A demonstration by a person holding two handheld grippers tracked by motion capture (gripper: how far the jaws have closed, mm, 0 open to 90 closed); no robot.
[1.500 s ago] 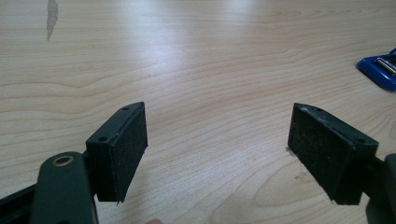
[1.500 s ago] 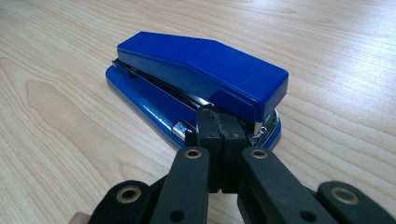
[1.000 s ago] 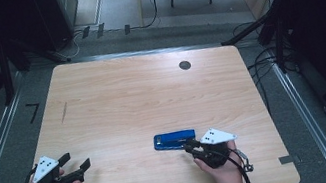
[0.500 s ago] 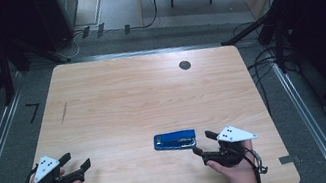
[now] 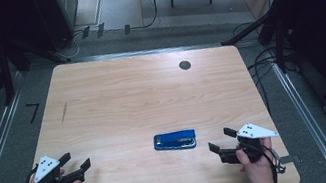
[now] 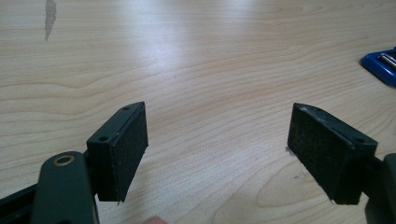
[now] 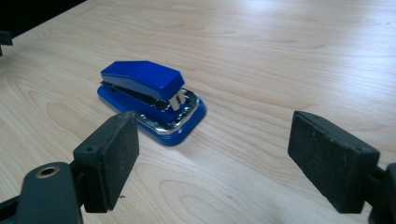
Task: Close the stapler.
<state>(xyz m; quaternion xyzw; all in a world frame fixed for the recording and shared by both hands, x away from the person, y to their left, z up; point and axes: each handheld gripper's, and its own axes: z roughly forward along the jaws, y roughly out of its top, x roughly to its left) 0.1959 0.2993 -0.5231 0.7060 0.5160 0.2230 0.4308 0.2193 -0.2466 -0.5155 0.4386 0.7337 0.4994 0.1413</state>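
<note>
A blue stapler (image 5: 175,140) lies flat on the wooden table (image 5: 140,90), near the front and a little right of centre. To its right, clear of it, my right gripper (image 5: 219,140) is open; its jaws have just been opening and nothing is between them. In the right gripper view the stapler (image 7: 149,100) rests just beyond the left pad (image 7: 114,161), its metal end towards me, with bare wood at the right gripper (image 7: 212,158). My left gripper (image 5: 76,160) stays open at the front left corner. In its own view the left gripper (image 6: 217,149) holds nothing, and the stapler (image 6: 380,65) shows at the right edge.
A dark round grommet (image 5: 185,65) sits in the table's far right part, and a thin dark mark (image 5: 63,111) on the left. Cables (image 5: 267,63) trail on the floor past the right edge. Metal rails run along both sides.
The right gripper has let go of the stapler's right end, opened wide and drawn back to the right. The stapler lies still. The left gripper has not moved.
</note>
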